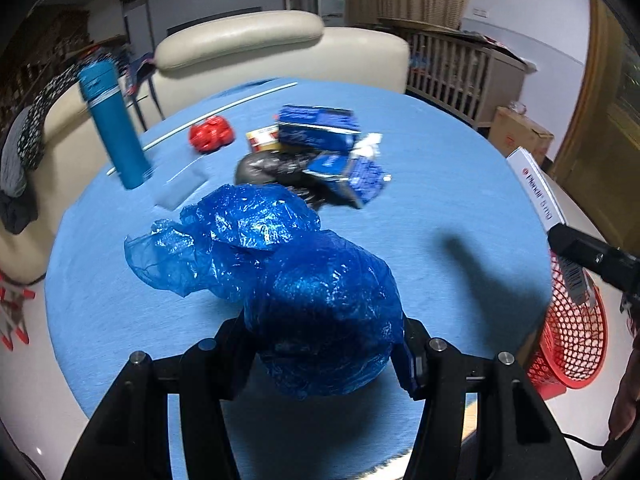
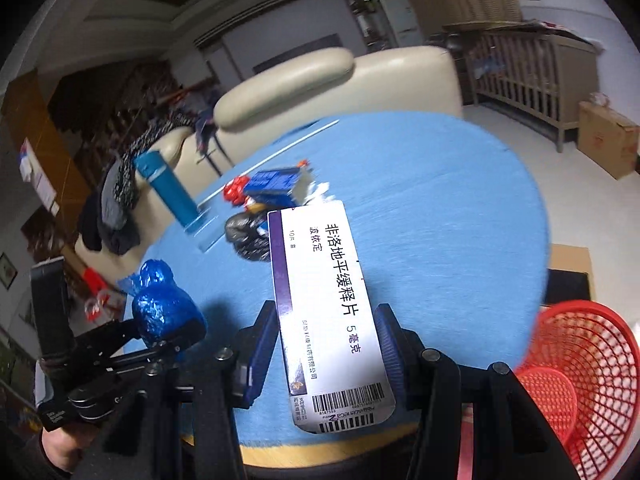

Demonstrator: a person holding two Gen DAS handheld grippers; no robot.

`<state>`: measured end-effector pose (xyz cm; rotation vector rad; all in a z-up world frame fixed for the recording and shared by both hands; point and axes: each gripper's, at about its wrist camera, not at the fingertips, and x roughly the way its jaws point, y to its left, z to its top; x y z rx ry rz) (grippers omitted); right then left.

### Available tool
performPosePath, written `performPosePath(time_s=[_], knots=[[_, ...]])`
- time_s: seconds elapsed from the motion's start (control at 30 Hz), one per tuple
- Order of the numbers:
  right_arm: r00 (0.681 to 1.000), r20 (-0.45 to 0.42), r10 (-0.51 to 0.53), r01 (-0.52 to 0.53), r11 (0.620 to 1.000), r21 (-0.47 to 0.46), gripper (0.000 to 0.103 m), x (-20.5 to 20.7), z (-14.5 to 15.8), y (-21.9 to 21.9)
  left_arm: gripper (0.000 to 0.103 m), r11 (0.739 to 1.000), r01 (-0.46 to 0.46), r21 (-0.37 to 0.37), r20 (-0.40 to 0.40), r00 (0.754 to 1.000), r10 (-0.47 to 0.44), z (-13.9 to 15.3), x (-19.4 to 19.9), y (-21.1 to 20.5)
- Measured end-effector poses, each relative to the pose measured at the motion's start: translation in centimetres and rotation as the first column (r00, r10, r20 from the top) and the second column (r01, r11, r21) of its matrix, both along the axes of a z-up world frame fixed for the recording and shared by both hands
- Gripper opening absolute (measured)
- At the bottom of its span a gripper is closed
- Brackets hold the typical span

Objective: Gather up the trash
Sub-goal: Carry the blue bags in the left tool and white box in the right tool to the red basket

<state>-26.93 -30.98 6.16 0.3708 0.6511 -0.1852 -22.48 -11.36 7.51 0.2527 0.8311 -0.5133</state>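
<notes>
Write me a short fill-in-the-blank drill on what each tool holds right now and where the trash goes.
1. The left tool is shut on a crumpled plastic bag whose colour is ____.
2. The right tool grips a white medicine box printed with a ____ near its lower end.
3. The mesh basket beside the round table is coloured ____.
4. The teal bottle stands on the ____.

Missing words: blue; barcode; red; table
</notes>
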Motion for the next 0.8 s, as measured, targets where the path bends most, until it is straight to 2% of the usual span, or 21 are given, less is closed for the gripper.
performPosePath(time_s=[0.2, 0.43, 0.8], knots=[[0.993, 0.048, -0.110, 0.109, 0.994, 0.012, 0.052, -4.6, 0.9, -3.0, 0.060, 0.996, 0.087, 0.012, 0.020, 0.996, -0.087, 0.6, -1.8, -3.3], [0.964, 0.062, -0.259, 0.257, 0.966, 0.025, 0.052, -10.2, 0.6, -7.6, 0.060, 0.981, 0.194, 0.012, 0.040, 0.980, -0.194, 1.7, -4.1, -7.8], [0.912, 0.010, -0.411, 0.410, 0.910, 0.066, 0.052, -16.4, -2.4, -12.8, 0.060, 0.929, 0.367, 0.033, 0.053, 0.928, -0.369, 2.5, -8.7, -15.9]])
